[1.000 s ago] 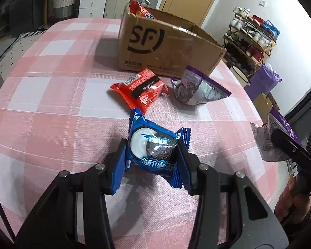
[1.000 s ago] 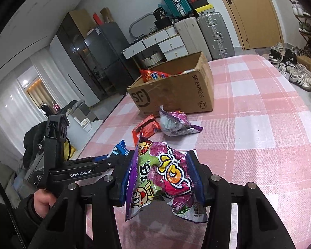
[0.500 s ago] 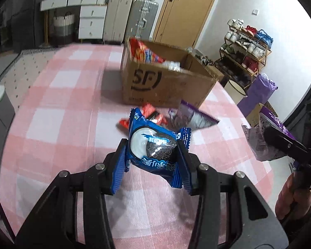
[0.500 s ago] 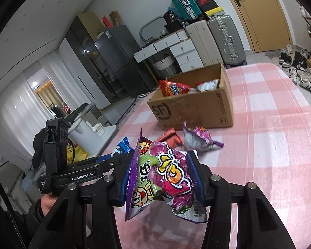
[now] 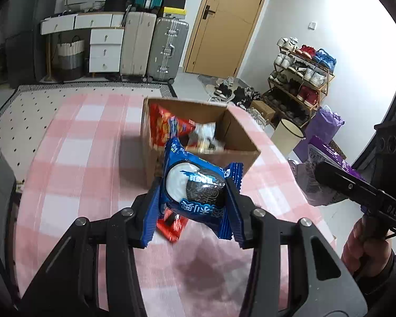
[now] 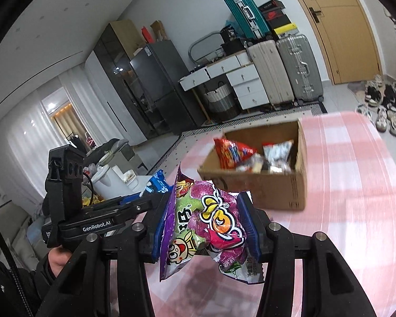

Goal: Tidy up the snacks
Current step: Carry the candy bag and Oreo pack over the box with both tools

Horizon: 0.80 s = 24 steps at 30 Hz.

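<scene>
My left gripper (image 5: 194, 198) is shut on a blue cookie packet (image 5: 195, 182), held above the pink checked table (image 5: 74, 163) just before the open cardboard box (image 5: 240, 137). My right gripper (image 6: 206, 227) is shut on a purple and green candy bag (image 6: 206, 219), held above the table in front of the box (image 6: 277, 187). The box holds a red snack bag (image 6: 229, 150) and several other packets. A red packet (image 5: 171, 224) lies on the table under the blue packet. The right gripper with its bag (image 5: 327, 158) shows at the right of the left wrist view.
The table edge runs close on the right, with a white bin (image 5: 287, 134), a purple bag (image 5: 322, 129) and a shoe rack (image 5: 301, 79) beyond it. Suitcases (image 5: 166, 47) and drawers (image 5: 105, 50) stand against the far wall.
Both grippers have risen with their packets and moved toward the box, whose inside now shows from above. The purple packet on the table has dropped out of view.
</scene>
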Motion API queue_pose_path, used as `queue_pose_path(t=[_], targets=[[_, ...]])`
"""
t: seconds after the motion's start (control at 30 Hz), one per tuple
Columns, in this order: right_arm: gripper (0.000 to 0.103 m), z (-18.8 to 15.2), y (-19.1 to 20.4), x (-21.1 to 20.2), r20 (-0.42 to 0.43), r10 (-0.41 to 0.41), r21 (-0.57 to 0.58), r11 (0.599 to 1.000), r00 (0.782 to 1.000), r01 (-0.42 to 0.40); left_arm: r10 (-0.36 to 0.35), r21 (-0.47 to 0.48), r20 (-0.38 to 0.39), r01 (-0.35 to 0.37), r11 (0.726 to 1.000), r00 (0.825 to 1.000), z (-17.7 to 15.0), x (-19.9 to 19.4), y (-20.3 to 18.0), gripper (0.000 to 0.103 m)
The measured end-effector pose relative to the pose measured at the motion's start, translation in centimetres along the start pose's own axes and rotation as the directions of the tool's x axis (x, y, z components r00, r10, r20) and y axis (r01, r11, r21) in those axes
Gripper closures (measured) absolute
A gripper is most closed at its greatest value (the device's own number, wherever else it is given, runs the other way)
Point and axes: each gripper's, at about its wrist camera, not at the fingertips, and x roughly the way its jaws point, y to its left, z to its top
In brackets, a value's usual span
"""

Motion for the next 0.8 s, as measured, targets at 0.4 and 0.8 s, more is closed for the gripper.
queue_pose_path(t=[0.4, 0.8], targets=[[0.054, 7.7, -0.8, 2.1, 0.034, -0.003, -0.045, 0.999, 0.999, 0.004, -0.005, 0.064, 0.054, 0.002, 0.998, 0.999, 8.6, 0.6, -3.0, 0.06], [0.054, 13.5, -2.2, 4.5, 0.043, -0.012, -0.051, 0.999, 0.999, 0.014, -0.006, 0.041, 0.031, 0.005, 0.999, 1.0, 16.8, 6.5, -2.5, 0.06]])
